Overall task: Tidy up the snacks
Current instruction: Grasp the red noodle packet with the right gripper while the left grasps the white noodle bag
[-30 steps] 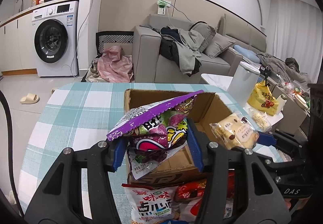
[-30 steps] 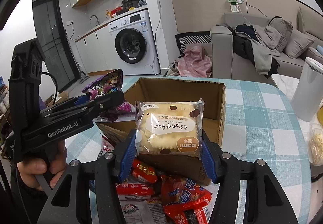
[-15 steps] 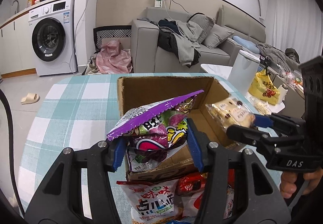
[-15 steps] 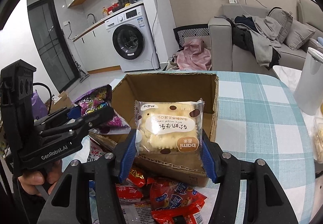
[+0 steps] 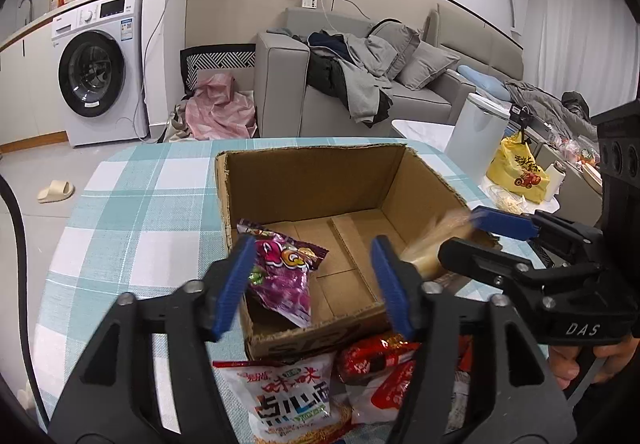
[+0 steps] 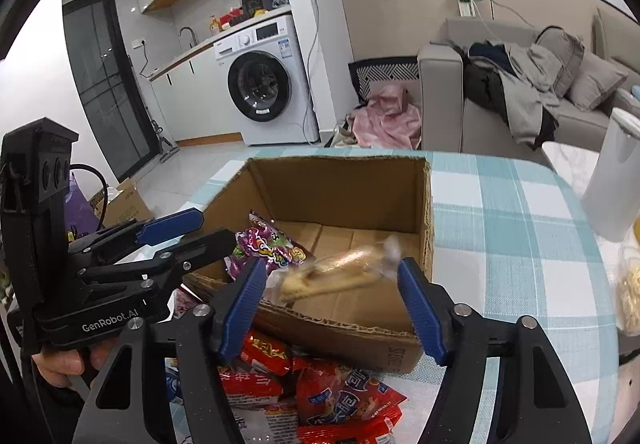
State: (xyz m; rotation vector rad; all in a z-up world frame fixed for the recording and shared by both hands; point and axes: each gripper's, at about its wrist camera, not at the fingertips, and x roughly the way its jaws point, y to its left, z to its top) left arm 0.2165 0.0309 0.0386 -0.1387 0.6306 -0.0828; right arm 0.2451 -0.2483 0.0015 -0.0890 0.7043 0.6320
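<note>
We take the cardboard box (image 5: pixel 320 200) as our landmark, standing open-topped on the checked table (image 5: pixel 132 212). To the left of the box, over its near-left corner, our left claw (image 5: pixel 316 280) has just been opening and its blue pads stand apart — nothing pressed between them. The purple snack bag (image 5: pixel 284 276) it framed lies inside the box, against the left wall, tilted with one end on the cardboard floor. In front of the box, on the table, we see a white noodle packet (image 5: pixel 288 396) and several red snack packs (image 6: pixel 340 396) heaped against the near wall. Over the box's near-right part, our right claw (image 6: pixel 332 304) has also just been opening; its pads are spread clear of the wrapped cake (image 6: pixel 340 272), which shows blurred between them, above the box's near edge — we cannot tell whether it touches the cardboard. A hand (image 5: pixel 592 360) grips that claw's handle, right of the box.
</note>
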